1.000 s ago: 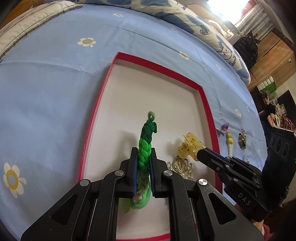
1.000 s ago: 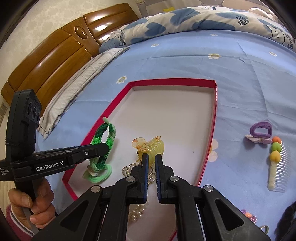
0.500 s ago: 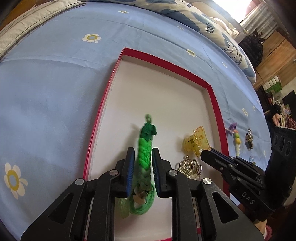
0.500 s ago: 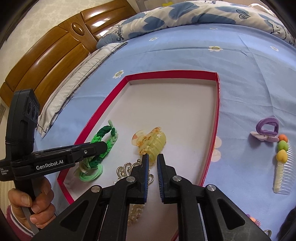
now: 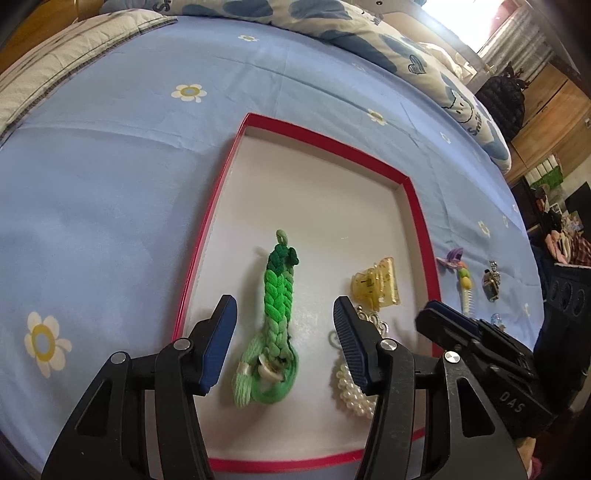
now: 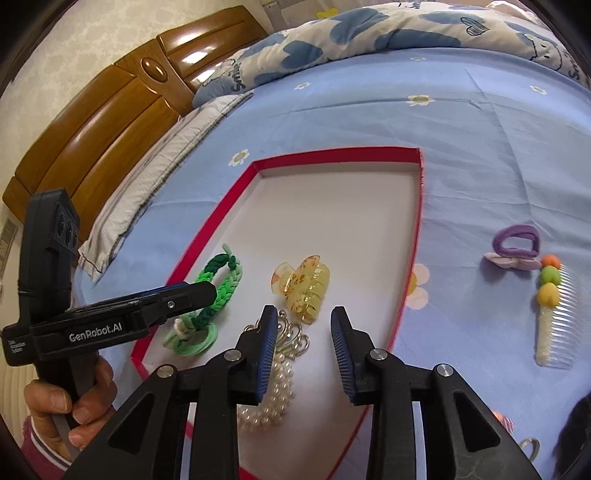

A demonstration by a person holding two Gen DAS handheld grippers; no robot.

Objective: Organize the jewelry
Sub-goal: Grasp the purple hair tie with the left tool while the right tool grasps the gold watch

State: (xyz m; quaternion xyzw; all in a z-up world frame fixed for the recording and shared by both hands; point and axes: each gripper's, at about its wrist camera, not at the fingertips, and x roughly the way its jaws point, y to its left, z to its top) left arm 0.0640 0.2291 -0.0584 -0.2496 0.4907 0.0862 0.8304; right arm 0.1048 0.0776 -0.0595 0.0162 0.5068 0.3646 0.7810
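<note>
Now green bracelet lies btwn spread left tool fingers.

Daylight was bright, blown out at a window far ahead-right of the left claw. Glare streaked the headboard left of the right claw. Shadows were soft; fisheye curvature and dark vignetting ringed both views.

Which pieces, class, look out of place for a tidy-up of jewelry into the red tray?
Several pieces lie outside the red tray, on the blue sheet to its right: a purple hair tie and a comb with orange, green and yellow beads. The green braided bracelet, yellow claw clip and pearl piece lie inside.
</note>
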